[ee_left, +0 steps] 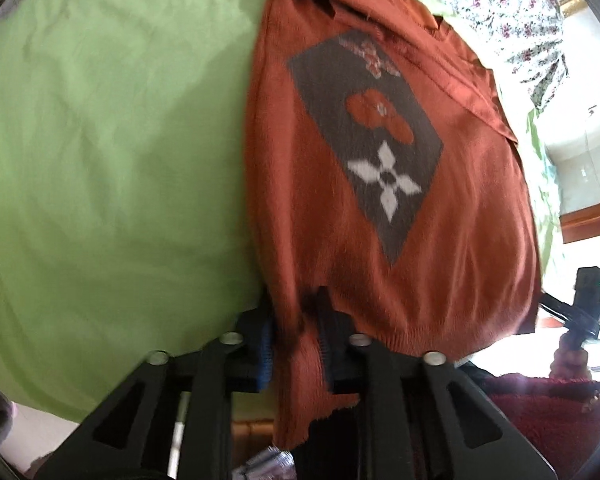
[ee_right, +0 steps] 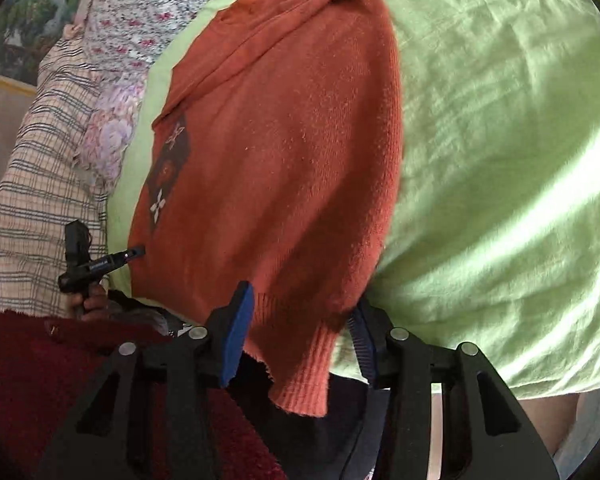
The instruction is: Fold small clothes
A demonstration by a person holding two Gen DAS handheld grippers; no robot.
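- Orange sweater point(ee_left: 380, 220) lies on green sheet point(ee_left: 100, 160), hem hanging off the edge.
- Left gripper point(ee_left: 296, 332): jaws clamped on hem.
- Right gripper point(ee_right: 300, 340): jaws apart, hem corner between them, pads not pressing it.

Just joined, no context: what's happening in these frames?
A person is folding an orange knit sweater on a green sheet. The left tongs pinch one corner of its ribbed hem. The right tongs stand open around the other hem corner, not closed on it. The sweater lies mostly flat, sleeves folded in.
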